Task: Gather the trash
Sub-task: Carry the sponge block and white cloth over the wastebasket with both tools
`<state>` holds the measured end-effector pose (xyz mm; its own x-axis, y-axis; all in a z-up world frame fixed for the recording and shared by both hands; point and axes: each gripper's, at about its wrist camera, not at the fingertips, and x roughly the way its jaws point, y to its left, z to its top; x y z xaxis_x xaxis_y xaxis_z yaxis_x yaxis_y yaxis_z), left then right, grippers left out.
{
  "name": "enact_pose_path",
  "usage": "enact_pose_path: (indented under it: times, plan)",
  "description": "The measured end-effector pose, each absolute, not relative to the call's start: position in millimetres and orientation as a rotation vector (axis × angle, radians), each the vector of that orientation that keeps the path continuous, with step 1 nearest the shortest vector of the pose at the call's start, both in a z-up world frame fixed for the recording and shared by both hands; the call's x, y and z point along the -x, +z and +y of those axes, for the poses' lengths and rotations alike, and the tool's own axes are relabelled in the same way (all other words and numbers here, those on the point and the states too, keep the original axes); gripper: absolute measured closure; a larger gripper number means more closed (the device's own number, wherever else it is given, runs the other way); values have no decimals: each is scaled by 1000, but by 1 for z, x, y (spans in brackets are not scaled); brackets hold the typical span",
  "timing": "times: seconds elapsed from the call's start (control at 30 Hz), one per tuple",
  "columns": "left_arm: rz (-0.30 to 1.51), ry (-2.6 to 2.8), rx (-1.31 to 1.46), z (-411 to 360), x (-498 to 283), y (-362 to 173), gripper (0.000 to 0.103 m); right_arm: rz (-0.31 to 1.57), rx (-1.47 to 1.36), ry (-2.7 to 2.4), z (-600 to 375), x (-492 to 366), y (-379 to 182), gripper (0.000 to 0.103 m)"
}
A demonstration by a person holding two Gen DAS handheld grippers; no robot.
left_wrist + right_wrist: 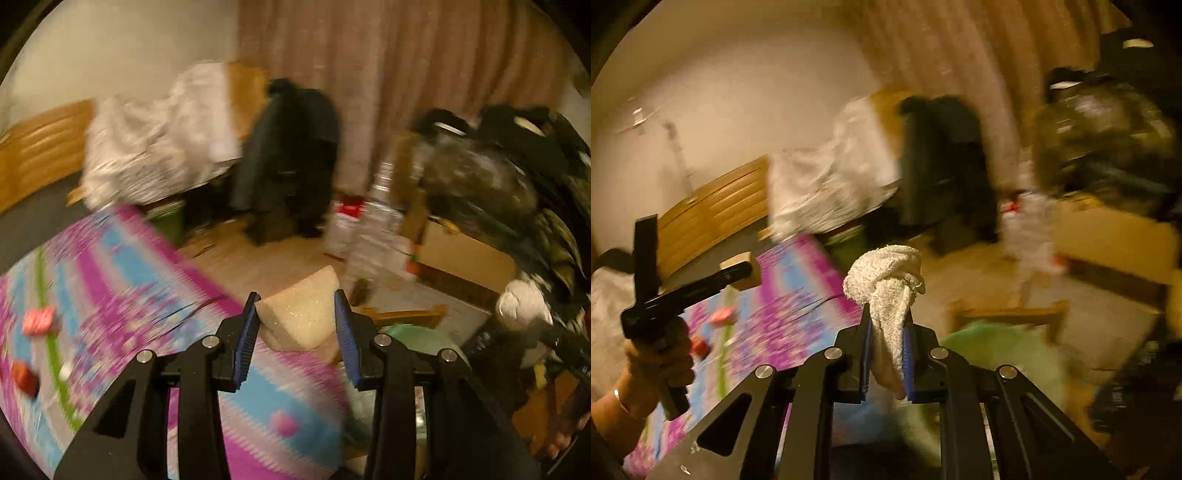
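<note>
The left gripper [297, 317] holds a pale foam wedge [301, 314] between its blue pads; the jaws are clamped on its two sides. The right gripper [888, 328] has its jaws clenched on a white knotted cloth [888, 295], whose bunched end stands above the fingertips. Both grippers are held in the air above a bed with a pink and blue patterned bedspread [122, 280]. Two small red items [38, 321] lie on the bedspread. The background is motion-blurred.
</note>
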<state>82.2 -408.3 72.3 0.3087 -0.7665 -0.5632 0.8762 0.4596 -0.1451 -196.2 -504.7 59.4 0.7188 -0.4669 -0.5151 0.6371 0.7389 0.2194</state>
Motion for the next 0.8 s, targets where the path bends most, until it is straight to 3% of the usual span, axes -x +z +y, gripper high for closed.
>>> enact_pose_path:
  times: [0.27, 0.43, 0.6, 0.8]
  plan:
    - [595, -1307, -385, -520, -4, 72, 65, 444, -513, -832, -566, 286, 52, 88]
    - [608, -1374, -522, -566, 40, 39, 65, 490, -533, -877, -590, 289, 29, 88]
    - [696, -1384, -627, -585, 57, -9, 65, 557, -584, -886, -603, 286, -7, 88]
    - [704, -1370, -686, -584, 67, -29, 65, 595, -631, -868, -608, 278, -34, 88]
